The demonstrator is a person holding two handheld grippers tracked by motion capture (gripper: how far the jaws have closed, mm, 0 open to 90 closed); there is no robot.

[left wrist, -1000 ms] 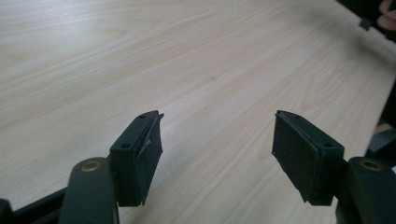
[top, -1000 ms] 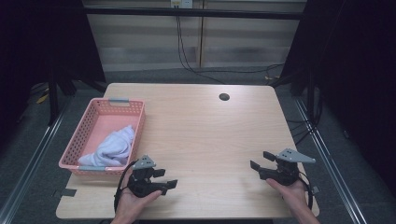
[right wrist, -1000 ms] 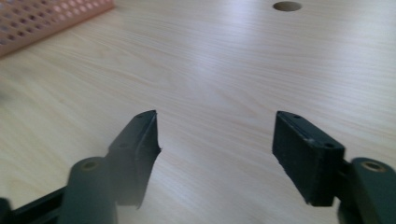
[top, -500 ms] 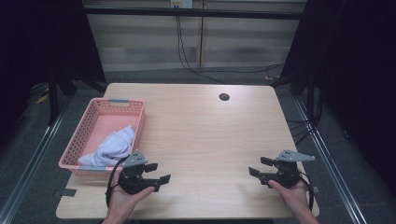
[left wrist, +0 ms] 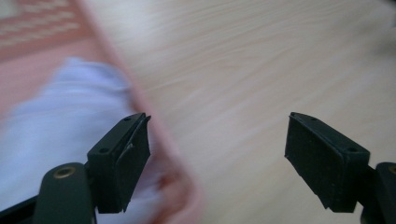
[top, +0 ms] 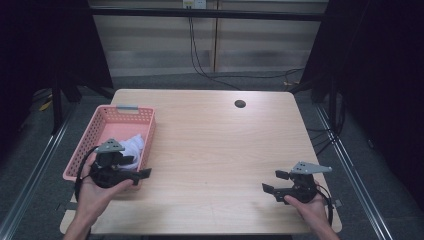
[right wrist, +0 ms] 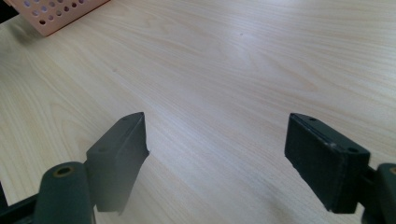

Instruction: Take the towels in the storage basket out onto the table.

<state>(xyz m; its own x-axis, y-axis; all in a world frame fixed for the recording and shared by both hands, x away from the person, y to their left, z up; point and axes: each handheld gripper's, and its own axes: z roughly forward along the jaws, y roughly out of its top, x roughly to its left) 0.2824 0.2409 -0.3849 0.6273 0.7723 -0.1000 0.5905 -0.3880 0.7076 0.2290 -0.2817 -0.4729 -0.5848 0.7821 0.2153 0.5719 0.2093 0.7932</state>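
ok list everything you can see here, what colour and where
pink perforated plastic basket: one, pink, left side of the table
crumpled white cloth: one, white, inside the basket
light wooden table: one, pale wood, centre, with a dark round hole near its far edge
left gripper: one, black, jaws open, over the basket's near right corner
right gripper: one, black, jaws open, over bare table at the near right
hands: two, at the near edge, each holding a gripper

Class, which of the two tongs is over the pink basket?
The left tongs, over the pink basket's near corner by the white cloth; the right tongs are over bare table.
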